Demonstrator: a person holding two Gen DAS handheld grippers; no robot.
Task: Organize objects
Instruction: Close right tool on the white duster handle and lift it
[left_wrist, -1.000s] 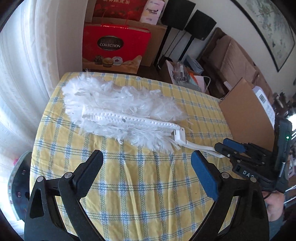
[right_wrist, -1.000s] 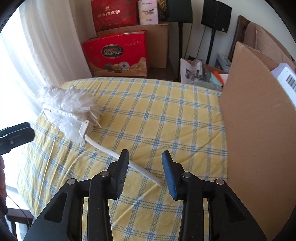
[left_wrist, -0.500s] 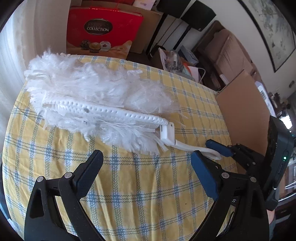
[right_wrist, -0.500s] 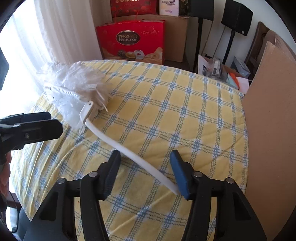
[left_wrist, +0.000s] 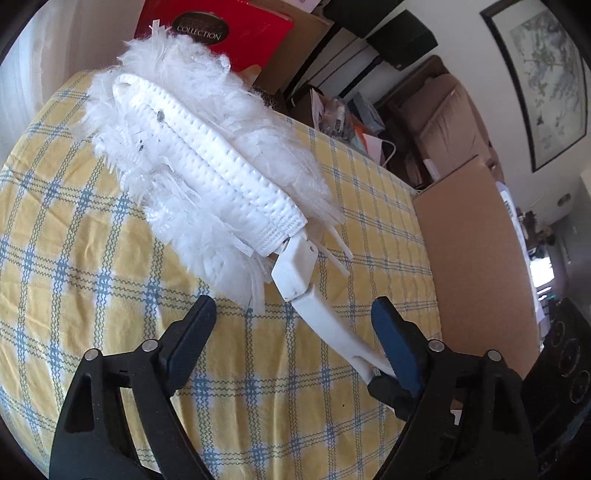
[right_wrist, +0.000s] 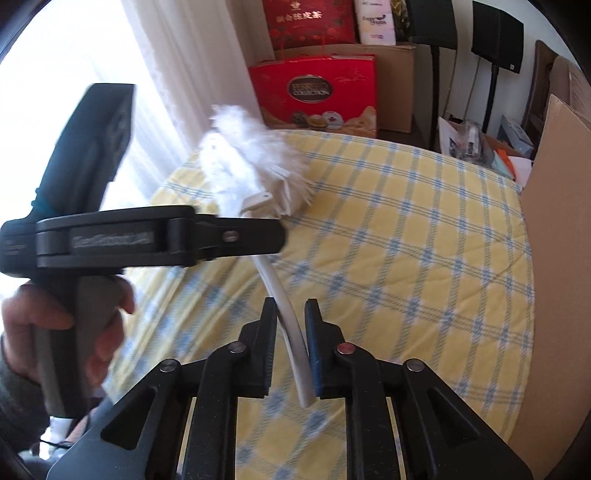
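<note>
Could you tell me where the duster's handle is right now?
In the right wrist view, the handle sits between the closing right gripper, above the checked tablecloth.

Red gift box (right_wrist: 314, 94), cardboard panel (left_wrist: 476, 258), framed picture (left_wrist: 543, 70)

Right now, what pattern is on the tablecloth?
Yellow tablecloth with blue and white checks; clearest in the left wrist view.

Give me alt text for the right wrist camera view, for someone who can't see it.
The right gripper is closing its jaws around the white handle of a feather duster raised over a yellow checked tablecloth. The left gripper, held by a hand, reaches in from the left.
</note>
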